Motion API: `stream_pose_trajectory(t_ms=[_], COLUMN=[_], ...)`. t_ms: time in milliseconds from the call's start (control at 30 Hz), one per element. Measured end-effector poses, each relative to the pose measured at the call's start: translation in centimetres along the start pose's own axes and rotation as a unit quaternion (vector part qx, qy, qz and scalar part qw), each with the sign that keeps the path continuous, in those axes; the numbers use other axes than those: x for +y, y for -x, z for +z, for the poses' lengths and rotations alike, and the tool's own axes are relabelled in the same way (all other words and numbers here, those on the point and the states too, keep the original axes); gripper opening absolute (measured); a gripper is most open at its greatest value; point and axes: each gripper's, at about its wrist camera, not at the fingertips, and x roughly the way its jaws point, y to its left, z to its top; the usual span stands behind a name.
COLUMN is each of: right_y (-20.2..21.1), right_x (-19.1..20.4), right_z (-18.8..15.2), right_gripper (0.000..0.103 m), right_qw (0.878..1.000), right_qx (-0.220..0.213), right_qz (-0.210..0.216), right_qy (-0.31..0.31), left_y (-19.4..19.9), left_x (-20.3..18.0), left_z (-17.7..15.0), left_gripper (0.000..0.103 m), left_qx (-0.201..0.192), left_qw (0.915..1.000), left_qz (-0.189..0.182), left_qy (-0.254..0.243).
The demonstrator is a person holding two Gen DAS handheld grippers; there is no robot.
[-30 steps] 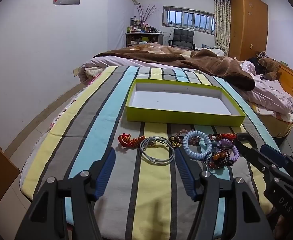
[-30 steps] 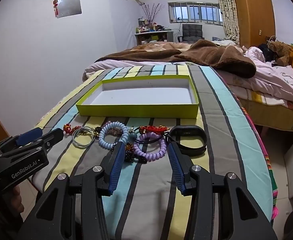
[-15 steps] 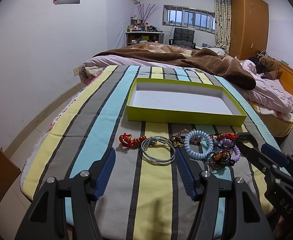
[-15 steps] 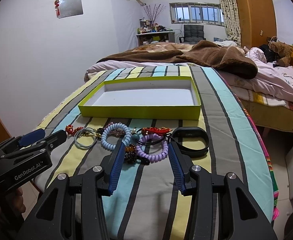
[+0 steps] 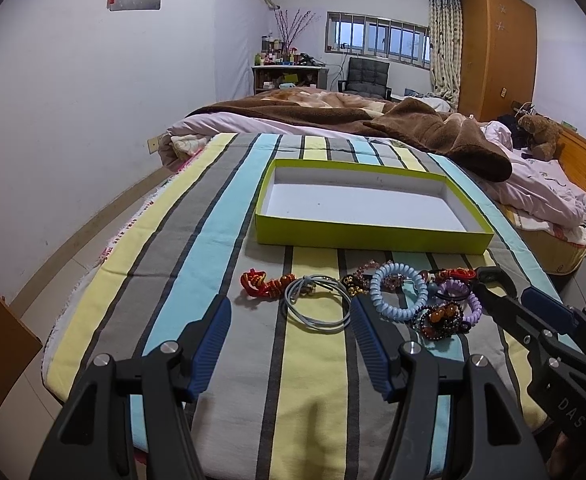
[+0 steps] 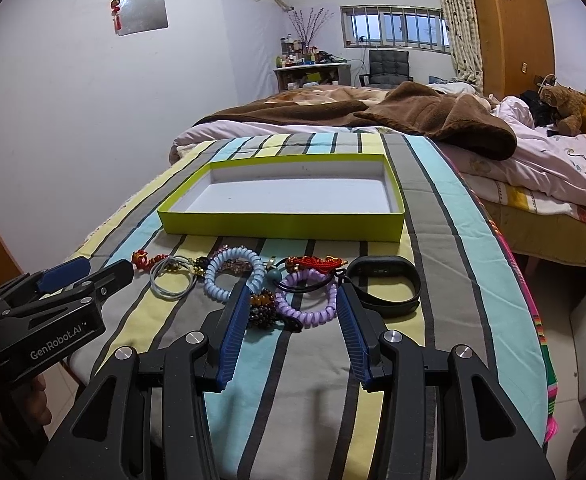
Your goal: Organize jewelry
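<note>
A row of jewelry lies on the striped bed cover in front of an empty lime-green tray [image 5: 373,236] [image 6: 281,224]. From left: a red knot charm [image 5: 263,283], a grey wire bangle [image 5: 317,306], a pale blue coil bracelet [image 5: 399,292] [image 6: 235,274], a brown bead bracelet [image 6: 261,308], a purple coil bracelet [image 6: 307,306], a red charm [image 6: 315,264] and a black band [image 6: 385,284]. My left gripper [image 5: 291,316] is open, empty, just short of the grey bangle. My right gripper [image 6: 291,300] is open, its fingers either side of the purple coil and brown beads.
A brown blanket [image 5: 373,120] and pink bedding [image 5: 541,184] lie beyond the tray. The bed cover's near edge and left edge drop to the floor. A wardrobe [image 5: 497,48] and a desk with a chair [image 5: 365,76] stand at the far wall.
Both grippers have edged forward and lower toward the jewelry row. The right fingers now reach around the purple coil. The jewelry has not moved.
</note>
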Motion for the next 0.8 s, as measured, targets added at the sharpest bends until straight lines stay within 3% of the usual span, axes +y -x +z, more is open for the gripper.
stream_pose_trajectory(t_ms=[800], right_y=[0.10], right_x=[0.18], right_z=[0.07], right_gripper=[0.046], right_qw=[1.000], right_qx=[-0.001], right_qz=[-0.005], right_qy=[0.000], left_y=[0.00], left_x=[-0.12], left_z=[-0.14], left_gripper=[0.064], left_qx=[0.000], left_qw=[1.0000], left_qz=[-0.003], left_qy=[0.000])
